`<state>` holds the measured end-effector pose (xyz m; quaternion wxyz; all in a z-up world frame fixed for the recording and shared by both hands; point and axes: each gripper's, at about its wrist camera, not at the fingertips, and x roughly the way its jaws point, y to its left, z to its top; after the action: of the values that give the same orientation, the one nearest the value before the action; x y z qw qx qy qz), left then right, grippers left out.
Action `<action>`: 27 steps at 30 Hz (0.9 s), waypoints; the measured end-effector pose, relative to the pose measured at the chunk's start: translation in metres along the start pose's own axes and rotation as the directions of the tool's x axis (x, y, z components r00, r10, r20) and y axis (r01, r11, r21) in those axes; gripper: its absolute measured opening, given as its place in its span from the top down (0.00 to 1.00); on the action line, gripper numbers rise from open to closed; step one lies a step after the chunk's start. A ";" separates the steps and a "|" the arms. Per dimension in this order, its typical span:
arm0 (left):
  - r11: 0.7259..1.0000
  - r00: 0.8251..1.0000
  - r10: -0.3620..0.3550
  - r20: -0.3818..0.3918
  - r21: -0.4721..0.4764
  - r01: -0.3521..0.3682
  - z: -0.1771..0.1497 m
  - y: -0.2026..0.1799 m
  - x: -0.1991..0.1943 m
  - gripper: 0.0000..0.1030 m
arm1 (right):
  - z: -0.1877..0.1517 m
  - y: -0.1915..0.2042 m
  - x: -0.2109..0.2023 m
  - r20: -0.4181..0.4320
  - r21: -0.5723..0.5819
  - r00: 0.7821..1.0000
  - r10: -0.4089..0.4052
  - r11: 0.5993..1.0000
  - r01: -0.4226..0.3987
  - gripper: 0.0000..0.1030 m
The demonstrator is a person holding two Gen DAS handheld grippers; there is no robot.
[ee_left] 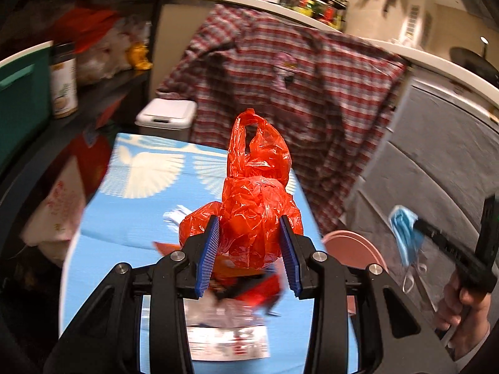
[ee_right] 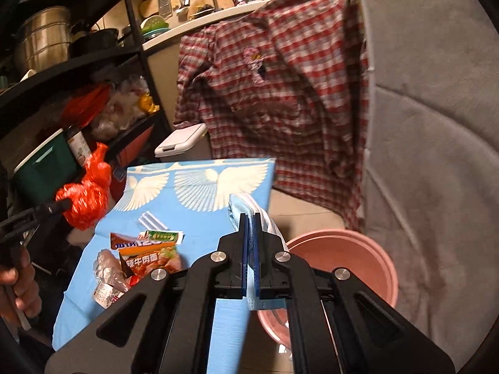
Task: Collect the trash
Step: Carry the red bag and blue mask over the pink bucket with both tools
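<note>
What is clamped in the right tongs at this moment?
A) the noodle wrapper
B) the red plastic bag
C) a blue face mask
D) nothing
C: the right tongs are shut on the blue face mask, while the red plastic bag sits in the left tongs.

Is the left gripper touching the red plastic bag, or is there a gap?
Touching. In the left wrist view, the left gripper has both blue pads pressed into the crumpled red plastic bag, which is raised above the blue table cover.
</note>
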<state>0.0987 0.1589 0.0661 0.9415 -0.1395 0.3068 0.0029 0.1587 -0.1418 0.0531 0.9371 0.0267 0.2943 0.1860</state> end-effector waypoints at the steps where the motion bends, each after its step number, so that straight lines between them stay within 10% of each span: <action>1: 1.000 1.000 -0.012 -0.004 0.010 0.012 -0.001 -0.008 0.002 0.63 | 0.004 -0.003 -0.004 0.006 -0.011 1.000 -0.013 1.000 0.013 0.97; 27: 0.956 0.963 -0.137 -0.234 0.224 0.190 -0.057 -0.156 0.098 0.63 | -0.040 -0.096 0.030 -0.092 0.106 0.978 -0.189 0.974 0.198 0.97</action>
<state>0.1598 -0.0143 0.0064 0.9095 -0.0469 0.3925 -0.1285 0.1907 -0.2227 -0.0116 0.9349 0.0443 0.3434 0.0777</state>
